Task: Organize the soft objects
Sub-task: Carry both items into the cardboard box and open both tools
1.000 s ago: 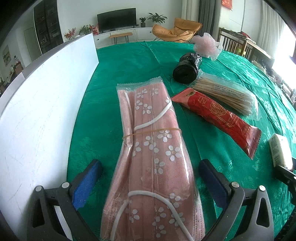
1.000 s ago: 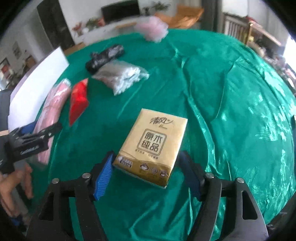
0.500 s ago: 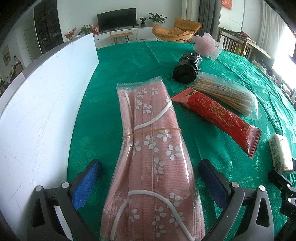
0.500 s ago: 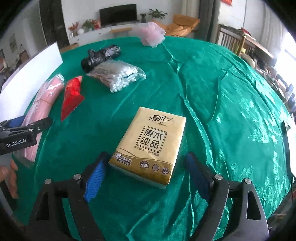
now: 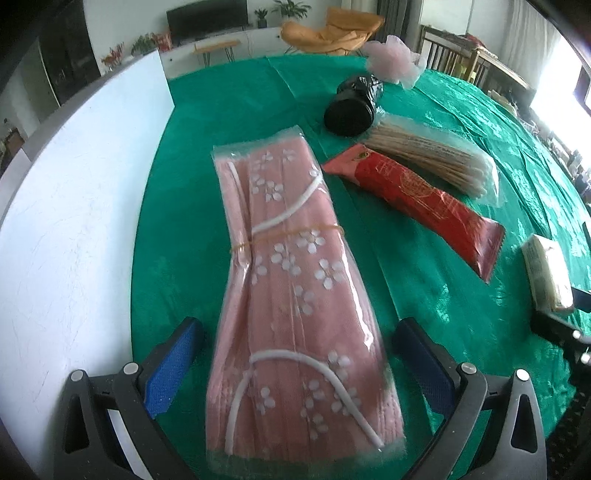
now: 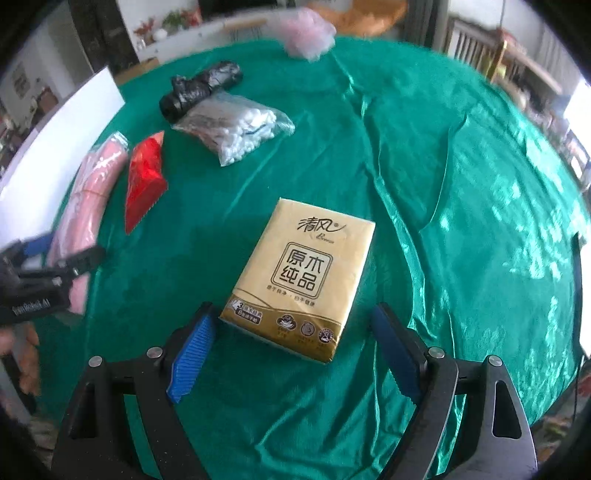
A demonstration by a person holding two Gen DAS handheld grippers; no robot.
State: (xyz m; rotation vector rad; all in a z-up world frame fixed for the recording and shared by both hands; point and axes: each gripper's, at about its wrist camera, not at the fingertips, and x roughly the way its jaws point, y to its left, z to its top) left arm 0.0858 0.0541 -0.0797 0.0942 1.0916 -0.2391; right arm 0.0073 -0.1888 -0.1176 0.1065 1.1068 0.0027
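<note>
My right tongs (image 6: 291, 354) stand wide apart, the jaws having just been opening, and the tissue pack (image 6: 301, 275) lies flat on the table between them with a gap at each blue pad. To its right the green tablecloth (image 6: 461, 221) runs bare and wrinkled to the table's curved edge, so that side has plenty of open room. To its left, well apart, sit the red packet (image 6: 144, 177) and the pink mask pack (image 6: 94, 195), with the cotton swab bag (image 6: 236, 129) and the black bag roll (image 6: 199, 88) farther back and a pink mesh puff (image 6: 306, 29) near the far edge.

My left tongs (image 5: 295, 365) are also apart, straddling the near end of the mask pack (image 5: 291, 288) without pressing on it. The pack is a clear sleeve of pink, flower-printed masks, pinched at the middle by a rubber band (image 5: 288, 234). A white board (image 5: 70, 229) stands close along its left side, leaving only a narrow strip of cloth there. On its right, the red packet (image 5: 413, 199) lies at a slant, just beside the swab bag (image 5: 432, 155).
</note>
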